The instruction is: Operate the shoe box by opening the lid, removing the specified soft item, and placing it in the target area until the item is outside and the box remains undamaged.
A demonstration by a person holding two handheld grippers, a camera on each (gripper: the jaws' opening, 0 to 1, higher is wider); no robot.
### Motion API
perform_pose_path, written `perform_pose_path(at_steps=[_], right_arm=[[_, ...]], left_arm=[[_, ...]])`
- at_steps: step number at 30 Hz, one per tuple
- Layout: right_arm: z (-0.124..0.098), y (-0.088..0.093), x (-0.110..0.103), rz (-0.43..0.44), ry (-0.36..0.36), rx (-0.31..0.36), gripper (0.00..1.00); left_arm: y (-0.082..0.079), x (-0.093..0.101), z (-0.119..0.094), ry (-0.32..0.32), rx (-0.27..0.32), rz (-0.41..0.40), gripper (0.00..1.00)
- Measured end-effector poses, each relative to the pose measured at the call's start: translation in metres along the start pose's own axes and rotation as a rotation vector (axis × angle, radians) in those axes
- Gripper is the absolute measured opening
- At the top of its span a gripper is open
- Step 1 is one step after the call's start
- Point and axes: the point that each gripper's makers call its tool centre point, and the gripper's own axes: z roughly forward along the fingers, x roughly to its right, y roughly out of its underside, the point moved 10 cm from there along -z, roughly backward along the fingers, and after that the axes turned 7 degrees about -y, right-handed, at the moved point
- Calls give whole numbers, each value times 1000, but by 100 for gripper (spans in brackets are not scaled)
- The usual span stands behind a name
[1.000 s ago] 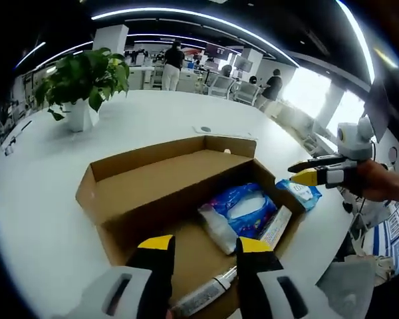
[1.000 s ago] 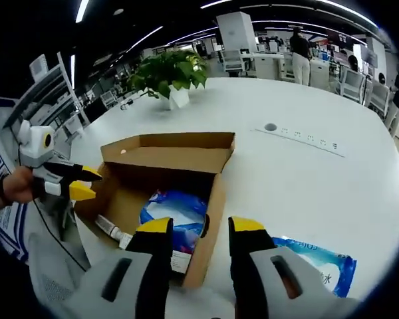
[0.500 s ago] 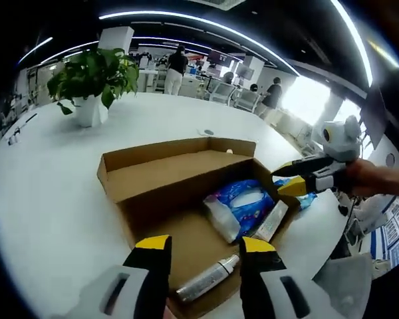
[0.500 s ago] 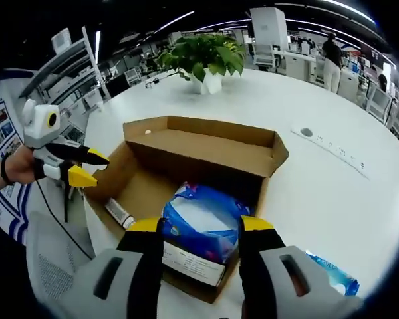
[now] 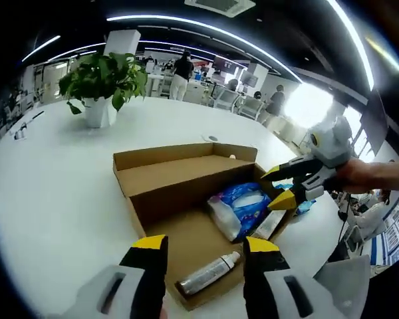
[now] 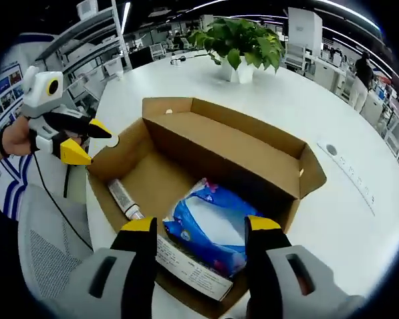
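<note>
Shoe box (image 6: 186, 166) on the white table (image 5: 46, 193), lid already folded back. Since 1 s ago the right gripper (image 6: 198, 229) has swung from beside the box to directly above the blue soft pack (image 6: 209, 226) inside; jaws spread, holding nothing. Judgement: lined up for the grab. Left gripper (image 5: 198, 249) also open and empty, over the near box end by a silver tube (image 5: 208, 271). Another blue pack (image 5: 304, 205) lies outside
</note>
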Motion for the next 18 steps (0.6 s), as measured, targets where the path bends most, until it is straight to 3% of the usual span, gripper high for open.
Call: perform_pose_path(at_steps=[6,12,18], right_arm=[[13,1,3,-129,-17,-136,56],[27,-3,6,-141,-19,-173,58],[42,-6,7,-212,-40,-238,61]], left_arm=[[3,-3,-6,-10,7,-13,46],[9,-3,-9,-17,6,-31,46],[13,-3,-13,-19,3,-38,46]])
